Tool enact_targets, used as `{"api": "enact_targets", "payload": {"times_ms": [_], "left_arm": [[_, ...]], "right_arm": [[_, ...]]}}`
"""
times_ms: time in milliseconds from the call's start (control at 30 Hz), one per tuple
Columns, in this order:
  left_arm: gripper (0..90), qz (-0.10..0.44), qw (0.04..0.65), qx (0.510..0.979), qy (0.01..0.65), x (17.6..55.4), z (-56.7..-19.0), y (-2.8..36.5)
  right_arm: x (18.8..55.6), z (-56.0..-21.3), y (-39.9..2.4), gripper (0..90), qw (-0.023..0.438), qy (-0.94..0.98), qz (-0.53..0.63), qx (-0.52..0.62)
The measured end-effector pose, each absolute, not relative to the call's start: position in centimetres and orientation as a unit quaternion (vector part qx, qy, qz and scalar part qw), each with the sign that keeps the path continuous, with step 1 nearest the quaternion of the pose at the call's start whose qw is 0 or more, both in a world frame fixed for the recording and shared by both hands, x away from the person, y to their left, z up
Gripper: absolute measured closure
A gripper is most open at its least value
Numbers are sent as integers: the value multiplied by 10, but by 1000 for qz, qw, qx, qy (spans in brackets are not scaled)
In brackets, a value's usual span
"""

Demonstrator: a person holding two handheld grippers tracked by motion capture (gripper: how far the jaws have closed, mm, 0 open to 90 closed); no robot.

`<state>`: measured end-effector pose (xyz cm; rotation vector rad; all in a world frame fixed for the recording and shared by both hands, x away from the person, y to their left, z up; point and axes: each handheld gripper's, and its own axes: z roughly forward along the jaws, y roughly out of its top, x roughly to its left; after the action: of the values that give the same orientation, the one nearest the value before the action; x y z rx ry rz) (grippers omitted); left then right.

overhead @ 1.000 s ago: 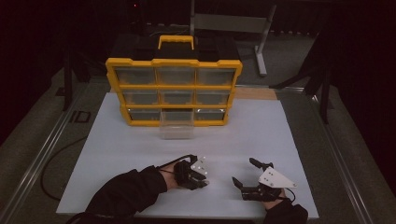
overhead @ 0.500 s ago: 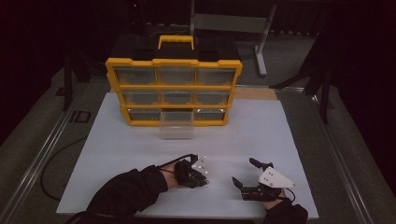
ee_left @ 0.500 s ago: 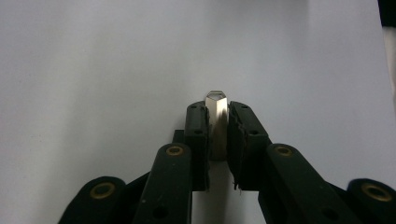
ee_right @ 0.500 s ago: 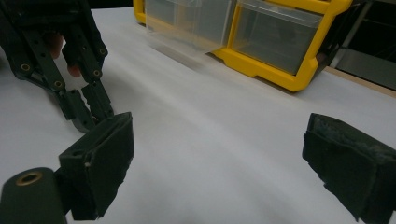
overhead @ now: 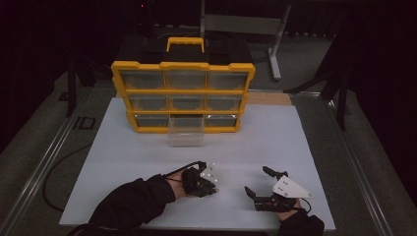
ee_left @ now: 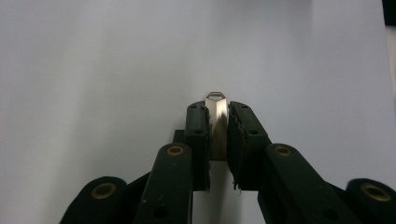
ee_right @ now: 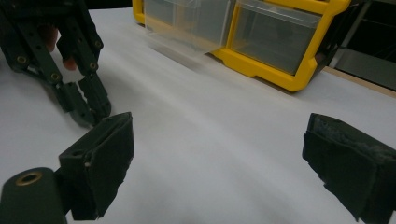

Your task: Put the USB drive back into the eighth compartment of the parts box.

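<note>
No readable text (labels, brands or numbers) anywhere.

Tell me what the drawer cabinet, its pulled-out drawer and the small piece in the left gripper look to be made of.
Drawer cabinet: likely moulded plastic, a yellow frame with a dull sheen and a black top.
Pulled-out drawer: clear plastic, since the white table shows through it.
Small piece clamped in the left gripper: probably metal, silvery with a bright reflective face; too little shows to be sure.
</note>
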<state>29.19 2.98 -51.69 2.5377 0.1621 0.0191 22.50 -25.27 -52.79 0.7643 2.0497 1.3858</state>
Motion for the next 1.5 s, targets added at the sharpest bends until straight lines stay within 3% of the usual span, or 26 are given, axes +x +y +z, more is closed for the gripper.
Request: {"api": "enact_targets", "payload": {"times_ms": [1067, 1500], "left_arm": [[803, 0, 328, 942, 73, 303, -470, 59], [803, 20, 329, 941, 70, 312, -447, 66]], "right_arm": [[225, -528, -252, 92, 274, 762, 514, 284], [225, -528, -252, 91, 274, 760, 516, 284]]}}
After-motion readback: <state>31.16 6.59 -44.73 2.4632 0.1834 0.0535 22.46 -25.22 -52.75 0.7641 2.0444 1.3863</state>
